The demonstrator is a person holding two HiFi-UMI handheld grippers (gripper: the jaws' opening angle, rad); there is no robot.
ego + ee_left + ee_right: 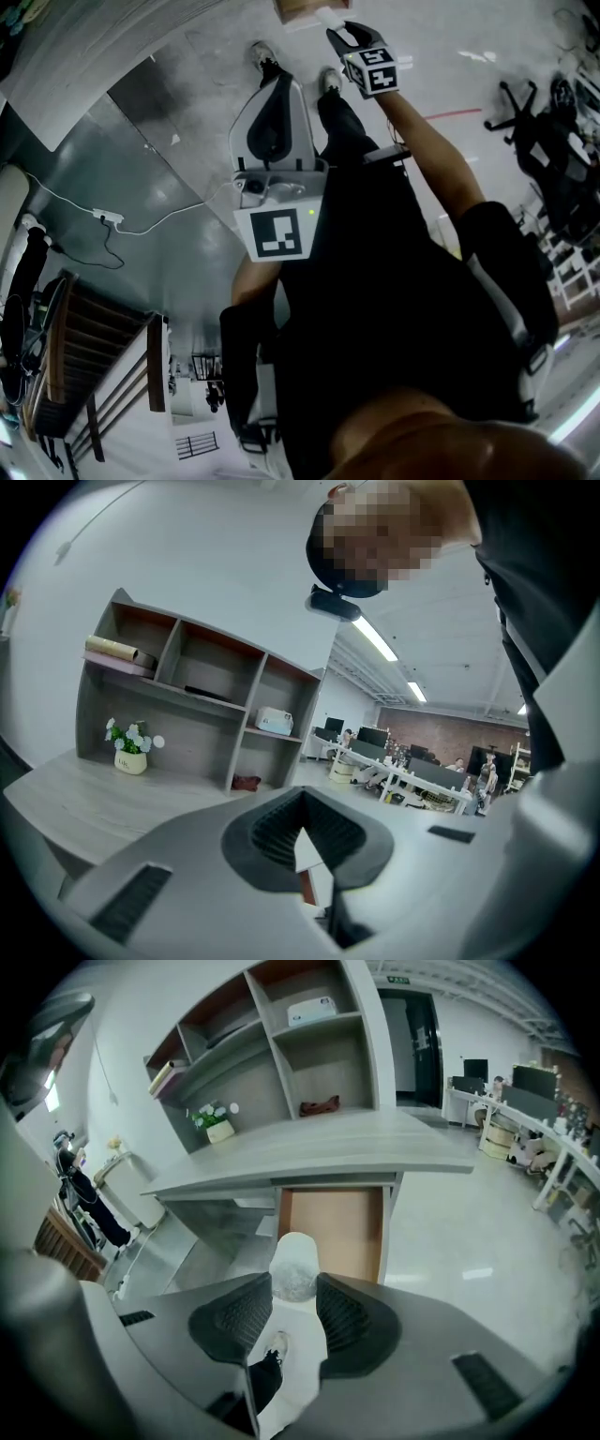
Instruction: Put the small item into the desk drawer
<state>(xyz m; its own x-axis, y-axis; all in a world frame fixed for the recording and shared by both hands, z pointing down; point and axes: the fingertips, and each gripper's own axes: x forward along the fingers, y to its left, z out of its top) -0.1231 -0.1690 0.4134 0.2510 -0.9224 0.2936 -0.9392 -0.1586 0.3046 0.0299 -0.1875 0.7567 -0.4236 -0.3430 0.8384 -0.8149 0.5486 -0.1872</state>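
Right hand-held gripper (pixel 293 1285) pinches the white item (pixel 293 1262) (roundish, textured) between part-open jaws, facing the open drawer (pixel 333 1227) under the bench (pixel 319 1147). Left hand-held gripper (pixel 302 795): jaws together, empty.

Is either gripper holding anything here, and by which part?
The right gripper pinches a small white item by its near end, a pad on each side; its rounded far end sticks out. The left gripper is shut and empty.

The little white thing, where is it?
In the right gripper view, the little white thing is pinched in the right tongs, in front of the open drawer under the desk.
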